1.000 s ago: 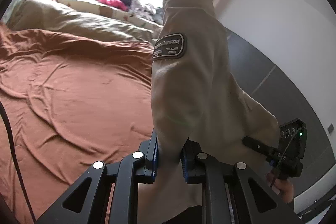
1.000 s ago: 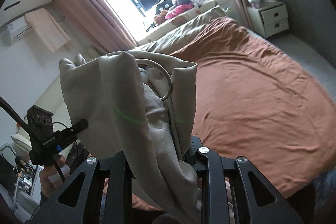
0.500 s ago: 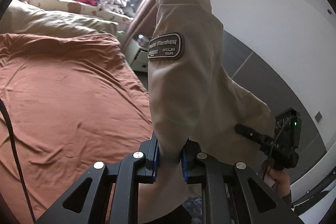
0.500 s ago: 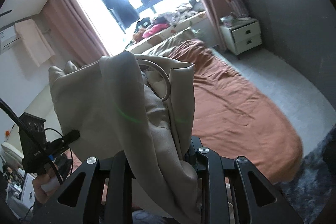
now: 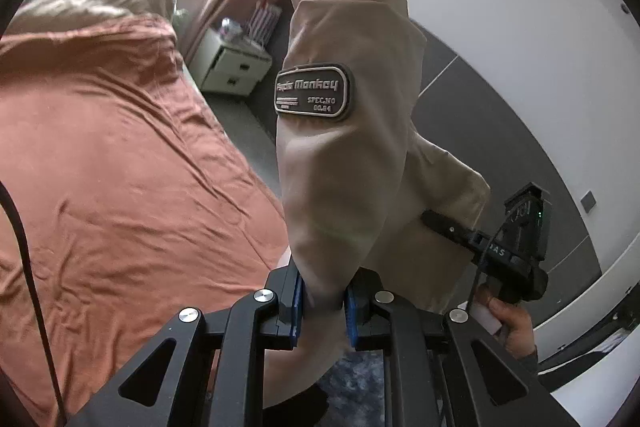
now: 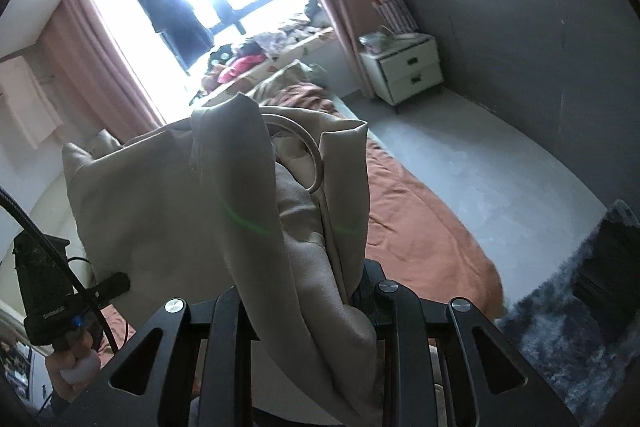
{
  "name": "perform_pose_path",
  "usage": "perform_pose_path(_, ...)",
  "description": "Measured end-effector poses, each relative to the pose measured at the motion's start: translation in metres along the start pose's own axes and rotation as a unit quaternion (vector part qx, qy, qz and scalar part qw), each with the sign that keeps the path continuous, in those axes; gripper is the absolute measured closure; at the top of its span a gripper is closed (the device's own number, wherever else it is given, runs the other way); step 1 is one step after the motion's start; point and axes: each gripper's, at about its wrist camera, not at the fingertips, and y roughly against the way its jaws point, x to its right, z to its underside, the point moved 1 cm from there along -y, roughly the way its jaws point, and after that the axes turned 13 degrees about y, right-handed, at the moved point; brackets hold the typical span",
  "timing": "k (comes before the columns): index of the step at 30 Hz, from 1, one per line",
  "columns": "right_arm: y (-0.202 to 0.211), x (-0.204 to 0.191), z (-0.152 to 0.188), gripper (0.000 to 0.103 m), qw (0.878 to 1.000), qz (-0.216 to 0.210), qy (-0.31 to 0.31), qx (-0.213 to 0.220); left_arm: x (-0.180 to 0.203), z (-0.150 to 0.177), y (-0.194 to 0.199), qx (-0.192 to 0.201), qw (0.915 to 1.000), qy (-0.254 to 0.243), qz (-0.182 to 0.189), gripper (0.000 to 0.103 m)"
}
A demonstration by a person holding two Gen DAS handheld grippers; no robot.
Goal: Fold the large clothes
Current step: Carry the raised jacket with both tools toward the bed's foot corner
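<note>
- Two grippers hold one beige jacket up in the air beside the bed.
- Our left gripper has its blue-padded fingers clamped on a fold of the cloth, under a sleeve with a grey patch.
- Our right gripper pinches a thick bunch of the same jacket; its fingers are hidden under the cloth, closed on it.
- From the left wrist we see the right gripper gripping the far edge, with our right hand on its handle.
- Behind, the rust-brown bed is wrinkled, a white nightstand stands by the grey wall, and a bright window shows dark clothes hanging.
</note>
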Motion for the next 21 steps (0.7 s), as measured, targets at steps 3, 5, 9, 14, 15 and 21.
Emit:
perform_pose_path(3, -0.014, 0.001, 0.002, 0.082, 1.0, 0.01, -0.009, -0.016, -0.011, -0.006, -0.03, -0.023, 0.9997, 0.008, -0.007, 0.086)
perform_pose_path(5, -0.031, 0.003, 0.003, 0.082, 0.999, 0.019, -0.017, -0.027, -0.019, -0.008, -0.048, -0.034, 0.9992, 0.013, -0.013, 0.086)
perform_pose_path(9, -0.07, 0.011, 0.003, 0.082, 0.998, 0.019, -0.037, -0.038, -0.047, -0.021, -0.09, -0.057, 0.9975, 0.025, -0.032, 0.086)
perform_pose_path(14, -0.124, 0.013, -0.008, 0.082, 0.996, 0.021, -0.051, -0.068, -0.083, -0.05, -0.13, -0.068, 0.9956, 0.038, -0.053, 0.086)
perform_pose_path(15, -0.132, 0.011, -0.012, 0.082, 0.996, 0.022, -0.05, -0.071, -0.088, -0.054, -0.135, -0.069, 0.9952, 0.041, -0.056, 0.086)
perform_pose_path(21, -0.186, 0.023, -0.039, 0.082, 0.992, 0.035, -0.046, -0.109, -0.143, -0.078, -0.175, -0.085, 0.9911, 0.069, -0.076, 0.086)
